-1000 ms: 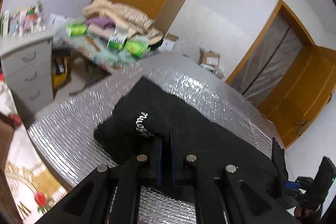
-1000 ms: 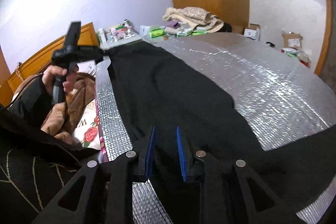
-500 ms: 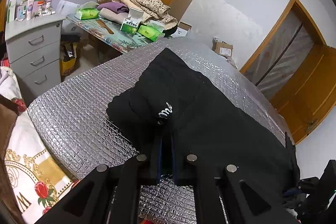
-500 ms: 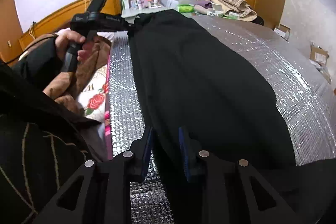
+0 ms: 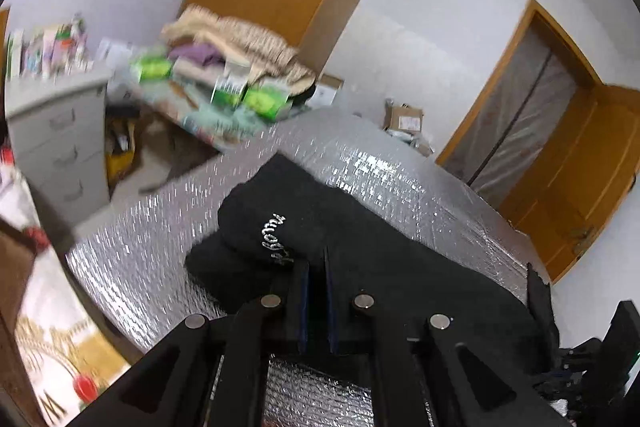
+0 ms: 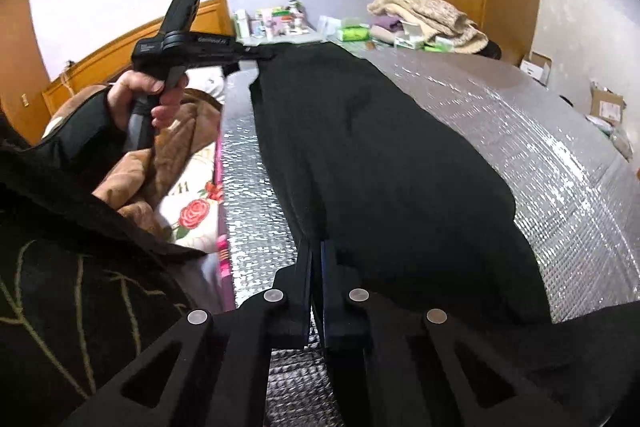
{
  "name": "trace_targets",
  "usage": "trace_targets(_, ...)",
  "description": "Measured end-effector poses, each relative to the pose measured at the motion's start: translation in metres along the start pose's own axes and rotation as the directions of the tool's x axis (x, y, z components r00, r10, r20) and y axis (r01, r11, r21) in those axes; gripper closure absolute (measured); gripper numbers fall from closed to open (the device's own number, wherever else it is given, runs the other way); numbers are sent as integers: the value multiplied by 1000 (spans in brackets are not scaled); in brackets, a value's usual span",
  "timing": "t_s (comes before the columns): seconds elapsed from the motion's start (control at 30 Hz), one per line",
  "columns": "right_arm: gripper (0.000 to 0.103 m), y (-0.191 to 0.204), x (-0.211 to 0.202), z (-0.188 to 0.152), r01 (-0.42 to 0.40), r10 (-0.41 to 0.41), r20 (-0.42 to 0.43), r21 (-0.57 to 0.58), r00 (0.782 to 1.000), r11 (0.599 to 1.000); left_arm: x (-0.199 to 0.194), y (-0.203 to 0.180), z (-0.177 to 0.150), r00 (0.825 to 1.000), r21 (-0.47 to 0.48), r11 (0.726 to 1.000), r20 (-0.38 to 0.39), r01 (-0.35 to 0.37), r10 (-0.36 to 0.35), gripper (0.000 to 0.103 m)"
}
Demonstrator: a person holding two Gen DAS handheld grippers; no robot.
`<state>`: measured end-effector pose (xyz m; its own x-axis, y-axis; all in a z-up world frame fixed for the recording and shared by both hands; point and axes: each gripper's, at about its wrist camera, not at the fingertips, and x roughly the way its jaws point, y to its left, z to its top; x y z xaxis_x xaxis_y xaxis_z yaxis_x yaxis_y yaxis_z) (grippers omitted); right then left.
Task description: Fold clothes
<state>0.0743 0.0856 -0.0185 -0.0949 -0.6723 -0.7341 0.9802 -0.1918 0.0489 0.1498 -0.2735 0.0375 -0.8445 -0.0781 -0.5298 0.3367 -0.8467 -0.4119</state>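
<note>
A long black garment (image 6: 380,155) lies stretched along the silver quilted mat (image 6: 540,131). My right gripper (image 6: 316,247) is shut on its near end, at the mat's front edge. At the far end a hand (image 6: 148,95) holds my left gripper (image 6: 260,55), which pinches the cloth there. In the left wrist view that end of the black garment (image 5: 360,239) is bunched and shows silver lettering (image 5: 276,239). My left gripper (image 5: 316,263) is shut on its edge, over the mat (image 5: 400,179).
Beyond the mat stands a cluttered table (image 5: 208,131) with folded blankets and green packs, beside a grey drawer chest (image 5: 56,131). Cardboard boxes (image 5: 404,117) sit by the wooden door (image 5: 560,147). Floral bedding (image 6: 188,203) and a brown blanket lie left of the mat.
My right gripper has gone from open to shut on the garment's near end. My left gripper keeps hold of the lettered end, and its view has tilted up, with the garment's lettered end lower in it.
</note>
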Motion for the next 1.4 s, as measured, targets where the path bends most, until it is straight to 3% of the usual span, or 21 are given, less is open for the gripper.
trace_targets(0.13,99,-3,15,-7,-20,21,-45,23,999,1000,29,23,-16,991,-46,998,-128,-51,44,96)
trace_targets(0.23,97,-5,25,-13,-32,35,-75,40,997,999,25,20,-20,991,-21,998,-117,-61,58,95)
trace_targets(0.33,95,-8,16,-10,-25,27,-52,44,998,999,21,16,-18,986,15,996,-142,-84,85,92)
trace_targets(0.43,89,-11,0,-6,-22,21,12,70,1000,997,4,20,-15,989,0,996,-117,-90,89,87)
trace_targets(0.53,80,-28,-15,-3,5,-22,102,169,995,986,-12,24,-12,987,-30,989,-73,-146,143,87)
trace_targets(0.63,80,-42,-13,-1,51,-79,112,238,990,970,-25,31,-3,981,-98,977,-33,-192,189,88)
trace_targets(0.7,80,-50,-4,2,65,-95,93,286,991,956,-29,24,2,987,-108,981,-6,-160,160,88)
trace_targets(0.8,80,-58,8,12,74,-104,74,330,992,941,-18,-8,2,997,-18,997,-9,-76,75,88)
trace_targets(0.87,80,-60,16,21,74,-107,78,350,991,934,0,-25,-2,997,39,997,-40,-60,61,88)
trace_targets(1.0,80,-73,29,34,90,-122,56,399,991,913,37,-20,-15,980,59,989,-139,-137,144,88)
trace_targets(1.03,79,-76,34,37,87,-116,46,406,992,910,40,-16,-19,977,61,986,-145,-152,160,96)
trace_targets(1.17,80,-89,58,34,111,-106,-37,417,994,902,32,-9,-24,982,69,988,-122,-136,144,102)
trace_targets(1.33,85,-124,47,14,59,-87,18,589,996,806,22,-6,-23,982,38,991,-132,-131,135,101)
trace_targets(1.4,81,-122,43,17,74,-103,15,588,995,806,22,-16,-16,985,58,990,-110,-129,134,101)
